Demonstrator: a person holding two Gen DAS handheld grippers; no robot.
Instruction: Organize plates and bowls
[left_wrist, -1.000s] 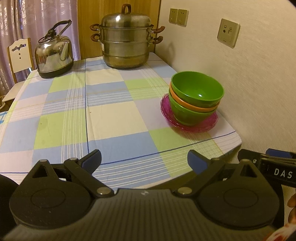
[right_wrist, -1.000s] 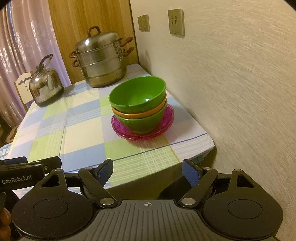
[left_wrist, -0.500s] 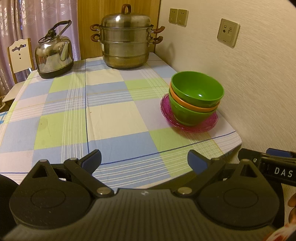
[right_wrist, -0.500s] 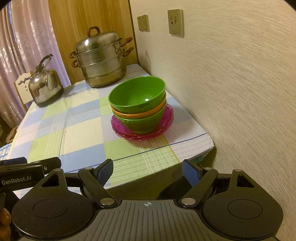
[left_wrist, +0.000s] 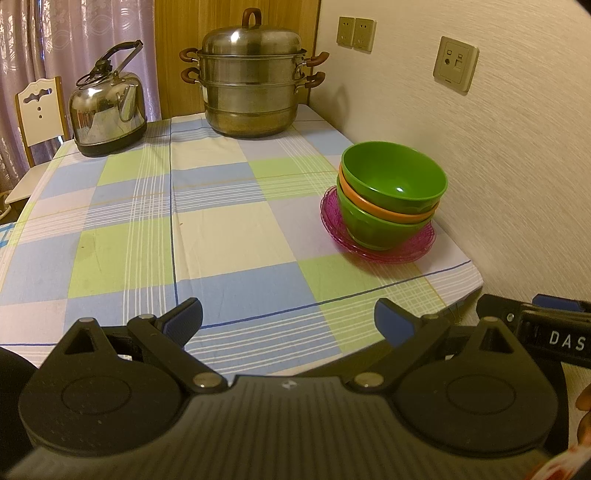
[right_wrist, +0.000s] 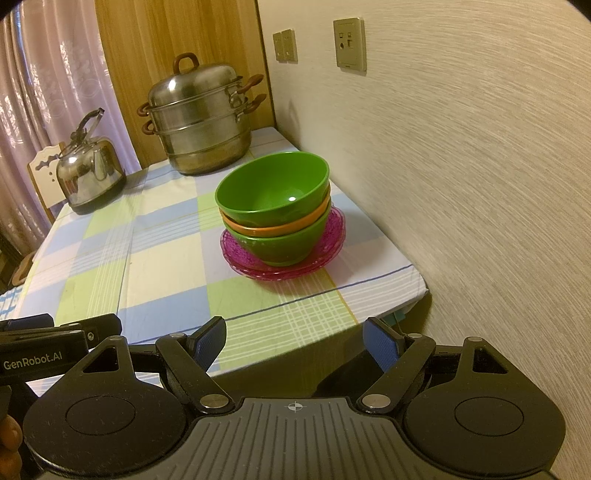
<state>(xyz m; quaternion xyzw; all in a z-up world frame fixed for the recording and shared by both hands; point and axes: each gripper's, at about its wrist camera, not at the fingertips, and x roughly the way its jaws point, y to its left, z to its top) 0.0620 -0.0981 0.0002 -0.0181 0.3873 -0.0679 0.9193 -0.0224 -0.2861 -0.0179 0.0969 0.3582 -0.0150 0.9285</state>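
Sitting right of centre in both views, three nested bowls (left_wrist: 393, 199) (right_wrist: 275, 212) rest on pink plates (left_wrist: 376, 251) (right_wrist: 284, 267) near the counter's (left_wrist: 221, 236) wall edge. Both the left gripper (left_wrist: 288, 321) and right gripper (right_wrist: 293, 339) fill the bottom of their frames, jaws spread wide and empty. A steamer pot (left_wrist: 251, 77) and kettle (left_wrist: 107, 107) stand upper left.

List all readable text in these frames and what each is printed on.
"DAS": on the right gripper body, cut off by the picture's edge.
"GenRobot.AI": on the left gripper body.
Wall sockets: markings too small to read.
Bowls, plates, pot, kettle: no text visible.
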